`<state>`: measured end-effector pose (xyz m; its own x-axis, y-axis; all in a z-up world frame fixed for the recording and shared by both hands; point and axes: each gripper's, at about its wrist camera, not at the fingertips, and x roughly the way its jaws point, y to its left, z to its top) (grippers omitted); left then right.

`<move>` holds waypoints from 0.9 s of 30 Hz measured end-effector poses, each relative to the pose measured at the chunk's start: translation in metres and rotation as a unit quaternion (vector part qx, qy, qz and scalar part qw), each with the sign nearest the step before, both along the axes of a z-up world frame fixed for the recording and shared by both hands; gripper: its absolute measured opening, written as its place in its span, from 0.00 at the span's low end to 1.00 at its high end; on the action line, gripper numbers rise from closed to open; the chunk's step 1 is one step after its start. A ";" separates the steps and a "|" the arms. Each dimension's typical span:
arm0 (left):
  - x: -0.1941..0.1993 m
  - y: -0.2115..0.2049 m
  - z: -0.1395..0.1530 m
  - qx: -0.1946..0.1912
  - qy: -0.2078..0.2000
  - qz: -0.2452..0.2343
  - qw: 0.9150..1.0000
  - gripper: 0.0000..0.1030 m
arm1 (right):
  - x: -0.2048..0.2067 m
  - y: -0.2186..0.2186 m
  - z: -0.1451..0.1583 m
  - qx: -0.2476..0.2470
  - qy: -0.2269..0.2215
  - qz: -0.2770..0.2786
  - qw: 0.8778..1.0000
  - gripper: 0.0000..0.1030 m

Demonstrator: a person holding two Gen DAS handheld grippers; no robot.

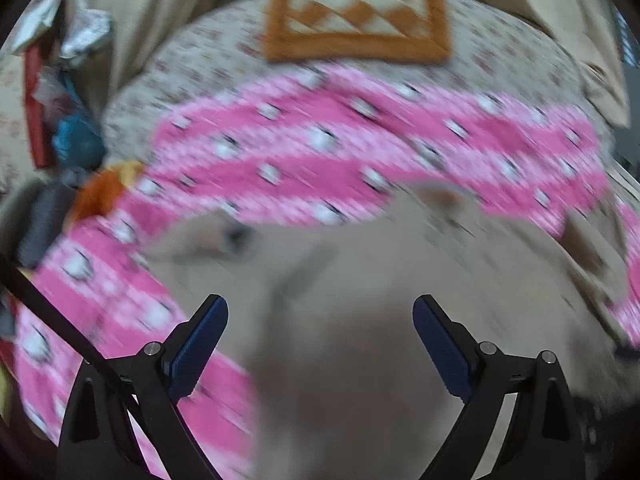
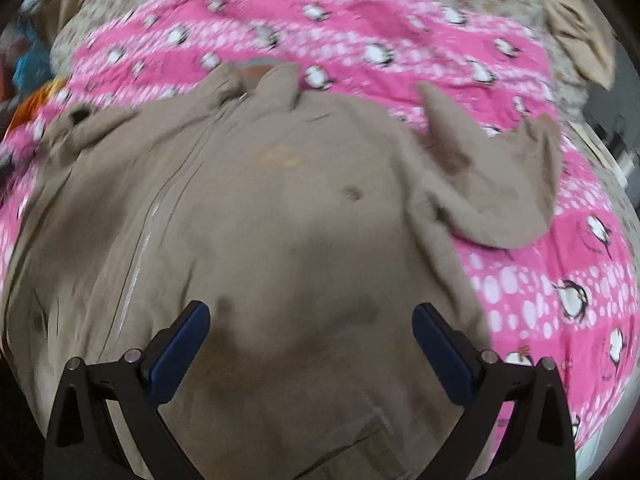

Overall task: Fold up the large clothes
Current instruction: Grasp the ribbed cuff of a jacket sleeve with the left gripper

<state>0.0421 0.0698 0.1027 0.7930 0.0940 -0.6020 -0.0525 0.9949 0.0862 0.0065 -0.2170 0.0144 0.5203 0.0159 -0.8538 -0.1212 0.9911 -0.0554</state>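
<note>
Jaws of the left gripper stand spread wide with nothing between them, above a blurred stretch of the tan jacket. In this left wrist view the jacket fills the lower middle; its far edge curves against the pink blanket, which runs as a broad band across the bed. Beyond the blanket lies a floral sheet and, well apart from the jacket, an orange quilted pillow. Clutter crowds the bed's left side.

From the right wrist view, the right gripper also has its jaws spread and holds nothing, hovering over the jacket's lower front. The jacket lies flat, zipper running left of centre, collar at the far edge. One sleeve is bunched at the right edge. Bare pink blanket lies open to the right and beyond the collar.
</note>
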 end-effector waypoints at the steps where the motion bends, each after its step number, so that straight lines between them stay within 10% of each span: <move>1: 0.009 0.017 0.005 0.005 -0.007 0.007 1.000 0.77 | -0.001 0.004 -0.001 -0.005 0.003 0.012 1.000 1.00; 7: 0.068 0.114 -0.025 0.075 0.051 -0.003 0.996 0.72 | -0.010 0.028 -0.004 -0.039 0.008 0.069 0.997 1.00; 13: 0.101 0.116 -0.064 0.153 0.101 -0.049 0.982 0.65 | -0.005 0.026 -0.007 -0.023 0.021 0.071 0.997 1.00; 19: 0.141 0.095 -0.098 0.348 0.124 -0.036 0.929 0.57 | -0.001 0.027 -0.009 -0.021 0.024 0.072 0.997 1.00; 22: 0.154 0.090 -0.115 0.384 0.144 -0.052 0.911 0.53 | 0.000 0.026 -0.009 -0.019 0.026 0.074 0.997 1.00; 24: 0.159 0.092 -0.114 0.349 0.150 -0.059 0.923 0.19 | 0.002 0.026 -0.009 -0.017 0.028 0.075 0.997 1.00; 27: 0.159 0.099 -0.096 0.261 0.143 -0.045 0.954 0.04 | 0.004 0.026 -0.008 -0.016 0.028 0.076 0.997 1.00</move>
<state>0.2013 0.1689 0.0065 0.6220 0.3802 -0.6845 0.1305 0.8116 0.5694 0.0101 -0.1912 0.0065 0.4648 0.0640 -0.8831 -0.2744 0.9587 -0.0750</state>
